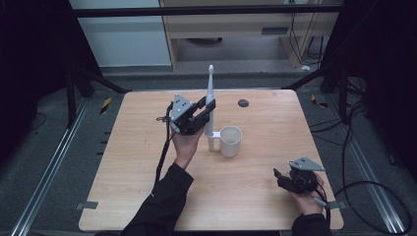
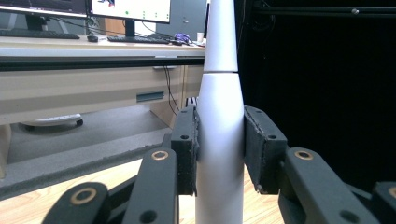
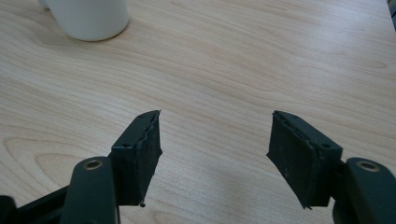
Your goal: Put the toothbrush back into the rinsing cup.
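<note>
A tall white electric toothbrush (image 1: 210, 101) stands upright near the table's middle, just left of a white cup (image 1: 230, 141). My left gripper (image 1: 205, 109) is shut on the toothbrush's handle. In the left gripper view both black pads (image 2: 186, 149) press the white handle (image 2: 219, 154) from either side. Near the table's front right, my right gripper (image 1: 280, 178) stands open. In the right gripper view its jaws are wide apart over bare wood (image 3: 215, 144), and the cup's base (image 3: 88, 18) shows at the top left.
A small dark round disc (image 1: 243, 103) lies near the table's far edge. Cables trail from both grippers off the table's front. Beyond the far edge stand a wooden desk (image 2: 84, 88) and black frame legs.
</note>
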`<state>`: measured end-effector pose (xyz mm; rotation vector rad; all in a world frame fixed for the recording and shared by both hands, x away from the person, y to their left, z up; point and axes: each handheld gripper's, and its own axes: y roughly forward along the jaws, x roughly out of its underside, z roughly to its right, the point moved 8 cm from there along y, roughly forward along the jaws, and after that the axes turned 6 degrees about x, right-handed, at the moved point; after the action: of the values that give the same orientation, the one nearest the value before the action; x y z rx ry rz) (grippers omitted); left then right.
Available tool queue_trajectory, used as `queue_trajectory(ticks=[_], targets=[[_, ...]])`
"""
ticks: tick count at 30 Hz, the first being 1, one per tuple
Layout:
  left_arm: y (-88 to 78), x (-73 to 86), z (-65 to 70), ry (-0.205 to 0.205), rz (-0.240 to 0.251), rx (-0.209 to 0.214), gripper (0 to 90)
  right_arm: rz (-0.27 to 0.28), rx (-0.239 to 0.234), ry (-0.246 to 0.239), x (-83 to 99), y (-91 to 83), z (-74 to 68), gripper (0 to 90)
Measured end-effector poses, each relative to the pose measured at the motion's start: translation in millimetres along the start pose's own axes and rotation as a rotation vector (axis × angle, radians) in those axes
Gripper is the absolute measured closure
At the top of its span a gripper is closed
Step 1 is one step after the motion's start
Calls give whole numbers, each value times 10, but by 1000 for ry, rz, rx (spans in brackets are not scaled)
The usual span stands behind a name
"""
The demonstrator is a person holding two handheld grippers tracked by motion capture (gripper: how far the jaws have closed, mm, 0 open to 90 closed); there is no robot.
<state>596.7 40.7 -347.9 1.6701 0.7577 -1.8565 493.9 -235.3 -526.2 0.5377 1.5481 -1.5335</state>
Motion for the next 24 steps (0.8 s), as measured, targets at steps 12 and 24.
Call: queue_trajectory(ticks=[12,24], targets=[[147,4,114,-3,13,22,661,0,-3,2,-2,6,-4,345],[325,59,180,-15,14,38,661,-4,-8,11,2,5,-9,347]])
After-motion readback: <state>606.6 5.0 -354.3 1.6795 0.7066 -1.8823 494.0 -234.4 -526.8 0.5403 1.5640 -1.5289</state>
